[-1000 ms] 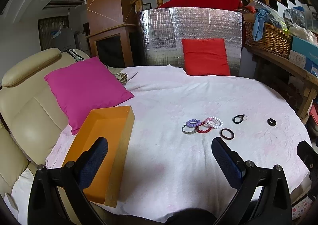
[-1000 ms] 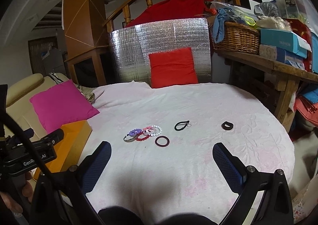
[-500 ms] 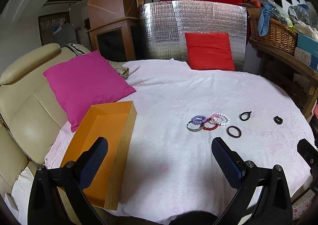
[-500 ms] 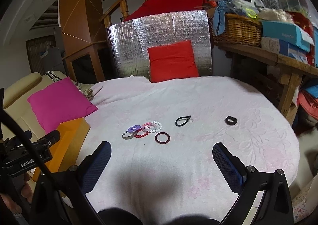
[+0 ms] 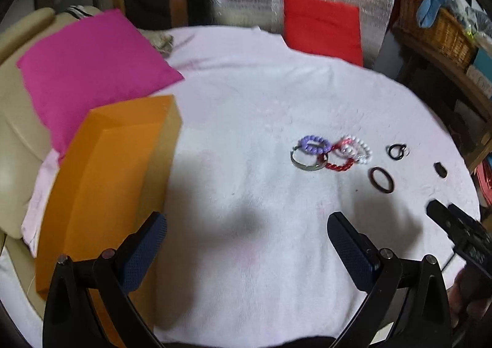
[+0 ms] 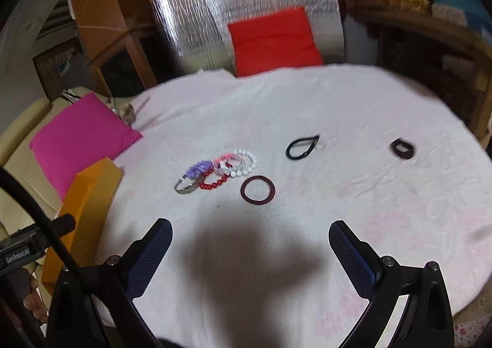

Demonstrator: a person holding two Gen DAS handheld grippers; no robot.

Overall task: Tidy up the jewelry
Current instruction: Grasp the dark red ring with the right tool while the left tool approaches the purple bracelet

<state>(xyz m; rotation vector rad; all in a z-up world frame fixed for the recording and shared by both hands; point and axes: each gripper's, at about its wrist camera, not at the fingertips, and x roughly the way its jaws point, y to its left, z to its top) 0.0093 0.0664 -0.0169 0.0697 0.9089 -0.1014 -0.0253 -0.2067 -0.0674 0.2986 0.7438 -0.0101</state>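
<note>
Two tools come lower and closer over the pink-clothed round counter (image 6: 338, 120) than a moment ago, and nothing is picked up yet. Left tool (image 5: 246, 243) hangs with jaws spread wide and empty beside the open orange cardboard box (image 5: 101, 182); right tool (image 6: 250, 251) is likewise spread and empty. Ahead lie the purple, red and white beaded bracelets with a silver bangle (image 6: 215, 174), touching in a cluster, the dark red ring bangle (image 6: 257, 189) just beside them. That descent suggests a first grab is near.
</note>
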